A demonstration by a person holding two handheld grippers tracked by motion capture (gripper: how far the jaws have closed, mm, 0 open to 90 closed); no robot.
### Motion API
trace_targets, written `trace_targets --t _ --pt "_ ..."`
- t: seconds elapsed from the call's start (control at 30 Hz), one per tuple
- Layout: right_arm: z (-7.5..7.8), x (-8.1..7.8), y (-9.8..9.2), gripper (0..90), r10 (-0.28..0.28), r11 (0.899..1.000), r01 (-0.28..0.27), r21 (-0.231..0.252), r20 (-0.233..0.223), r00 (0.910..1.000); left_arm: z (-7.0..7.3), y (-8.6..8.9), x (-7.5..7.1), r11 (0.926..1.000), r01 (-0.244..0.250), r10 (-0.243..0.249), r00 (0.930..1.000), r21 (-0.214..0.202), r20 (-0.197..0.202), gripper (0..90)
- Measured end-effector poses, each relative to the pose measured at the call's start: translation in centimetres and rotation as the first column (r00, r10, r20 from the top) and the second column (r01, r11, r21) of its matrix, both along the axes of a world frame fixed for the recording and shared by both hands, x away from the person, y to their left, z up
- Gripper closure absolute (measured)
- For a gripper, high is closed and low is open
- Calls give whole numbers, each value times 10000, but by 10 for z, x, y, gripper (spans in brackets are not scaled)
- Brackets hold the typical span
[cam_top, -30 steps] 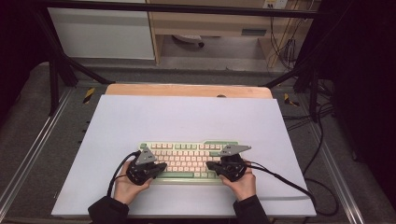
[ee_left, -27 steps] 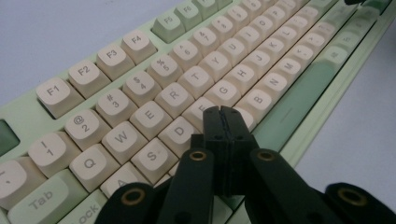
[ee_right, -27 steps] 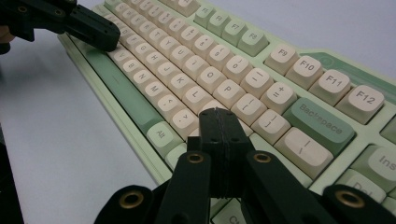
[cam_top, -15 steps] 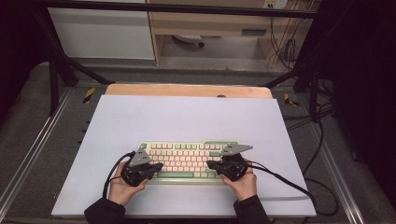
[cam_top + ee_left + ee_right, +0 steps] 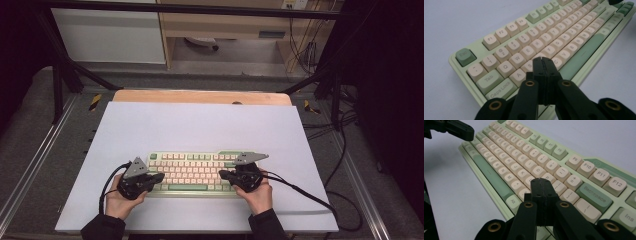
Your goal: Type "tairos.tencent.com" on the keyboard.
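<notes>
Left claw [image 5: 159, 177] had slid leftward, closed and empty, tips over S/A keys of green keyboard [image 5: 195, 173] on bench [image 5: 200, 125]. Right claw [image 5: 223, 174] closed, empty, unmoved near right-hand keys. Typing likely progressing.

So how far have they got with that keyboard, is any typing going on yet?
Done: both tools are shut into pointers and brought over the keyboard. In hand: the left gripper has its closed fingers over the keys around A and S, and the right gripper is poised near the keys left of Backspace. Whether either tip presses a key, I cannot tell. Left: any actual key presses; nothing shows what has been typed.
</notes>
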State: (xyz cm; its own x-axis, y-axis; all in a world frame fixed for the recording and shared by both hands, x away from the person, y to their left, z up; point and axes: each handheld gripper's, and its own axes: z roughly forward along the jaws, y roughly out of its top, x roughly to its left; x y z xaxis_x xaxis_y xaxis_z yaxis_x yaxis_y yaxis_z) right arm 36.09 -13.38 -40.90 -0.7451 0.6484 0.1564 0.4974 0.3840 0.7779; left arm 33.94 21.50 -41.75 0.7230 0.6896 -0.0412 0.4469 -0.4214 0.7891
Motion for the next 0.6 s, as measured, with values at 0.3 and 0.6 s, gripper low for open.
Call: trace_targets --t 0.3,0.6 --pt "2 6 12 900 18 10000 -18 68 5 10000 -5 15 -4 9998 -216 217 9997 21 -56 895" --pt "-2 15 29 900 78 10000 -78 7 -60 10000 -5 23 -5 9992 -400 399 9992 -93 -60 895"
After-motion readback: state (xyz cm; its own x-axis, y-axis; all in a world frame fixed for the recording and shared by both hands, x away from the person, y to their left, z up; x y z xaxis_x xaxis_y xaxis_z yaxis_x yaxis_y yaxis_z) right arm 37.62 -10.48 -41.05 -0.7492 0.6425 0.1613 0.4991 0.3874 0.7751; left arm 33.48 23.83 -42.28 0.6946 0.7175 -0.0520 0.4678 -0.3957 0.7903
